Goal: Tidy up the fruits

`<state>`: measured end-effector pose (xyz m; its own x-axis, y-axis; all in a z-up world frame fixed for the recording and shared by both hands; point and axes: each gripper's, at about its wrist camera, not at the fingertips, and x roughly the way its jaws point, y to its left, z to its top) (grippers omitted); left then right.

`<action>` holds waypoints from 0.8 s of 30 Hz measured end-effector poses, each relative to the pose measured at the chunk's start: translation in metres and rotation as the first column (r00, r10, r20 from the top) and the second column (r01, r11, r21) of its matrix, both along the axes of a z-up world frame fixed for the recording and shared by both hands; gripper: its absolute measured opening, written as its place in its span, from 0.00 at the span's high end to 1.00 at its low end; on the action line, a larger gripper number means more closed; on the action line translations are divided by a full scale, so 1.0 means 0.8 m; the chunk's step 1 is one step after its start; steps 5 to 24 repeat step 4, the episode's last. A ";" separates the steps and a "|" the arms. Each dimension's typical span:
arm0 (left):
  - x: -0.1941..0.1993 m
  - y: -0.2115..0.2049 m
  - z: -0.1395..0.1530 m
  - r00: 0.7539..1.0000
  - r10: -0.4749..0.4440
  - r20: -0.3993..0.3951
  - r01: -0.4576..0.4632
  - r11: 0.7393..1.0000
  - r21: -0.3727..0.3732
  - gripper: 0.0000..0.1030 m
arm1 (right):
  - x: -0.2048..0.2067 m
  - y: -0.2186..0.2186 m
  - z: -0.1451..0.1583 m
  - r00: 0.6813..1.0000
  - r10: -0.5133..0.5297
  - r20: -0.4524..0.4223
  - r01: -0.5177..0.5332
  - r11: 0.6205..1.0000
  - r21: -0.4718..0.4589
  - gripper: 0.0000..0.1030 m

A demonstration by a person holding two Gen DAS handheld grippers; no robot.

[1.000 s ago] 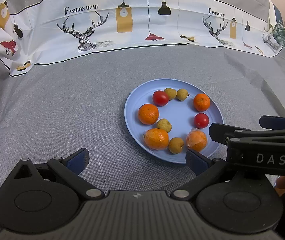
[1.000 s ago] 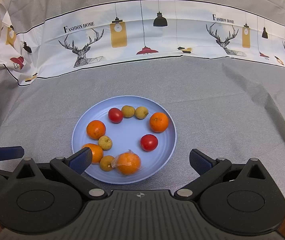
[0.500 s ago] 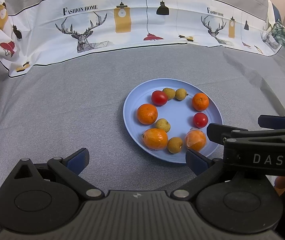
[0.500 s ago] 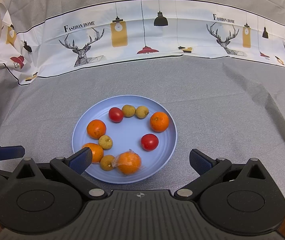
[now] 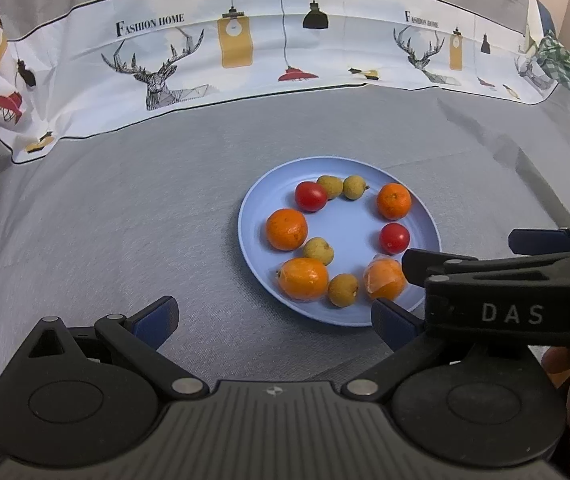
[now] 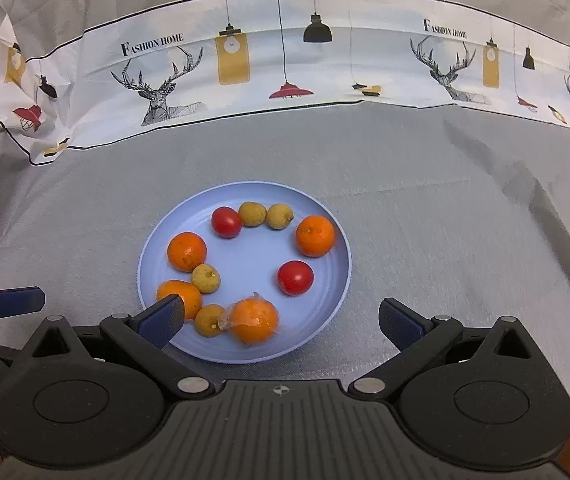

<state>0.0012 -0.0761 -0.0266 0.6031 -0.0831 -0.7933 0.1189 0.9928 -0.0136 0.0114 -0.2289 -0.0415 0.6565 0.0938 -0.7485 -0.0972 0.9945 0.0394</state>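
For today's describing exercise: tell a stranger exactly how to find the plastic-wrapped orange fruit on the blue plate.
Find the round blue plate on the grey cloth. Go to its near edge, closest to the two cameras, where a small tan fruit lies. Right beside it is the wrapped orange: it is the only fruit with crinkled clear film bunched on its skin.

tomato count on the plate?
2. One tomato at the far left of the blue plate, touching a longan; the other tomato right of centre, alone. None appear hidden.
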 end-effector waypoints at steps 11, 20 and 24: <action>0.000 -0.001 0.005 1.000 -0.006 0.024 0.006 1.000 -0.015 0.01 | 0.003 -0.008 0.005 1.000 -0.012 0.007 0.012 1.000 0.014 0.01; 0.000 -0.001 0.005 1.000 -0.006 0.024 0.006 1.000 -0.015 0.01 | 0.003 -0.008 0.005 1.000 -0.012 0.007 0.012 1.000 0.014 0.01; 0.000 -0.001 0.005 1.000 -0.006 0.024 0.006 1.000 -0.015 0.01 | 0.003 -0.008 0.005 1.000 -0.012 0.007 0.012 1.000 0.014 0.01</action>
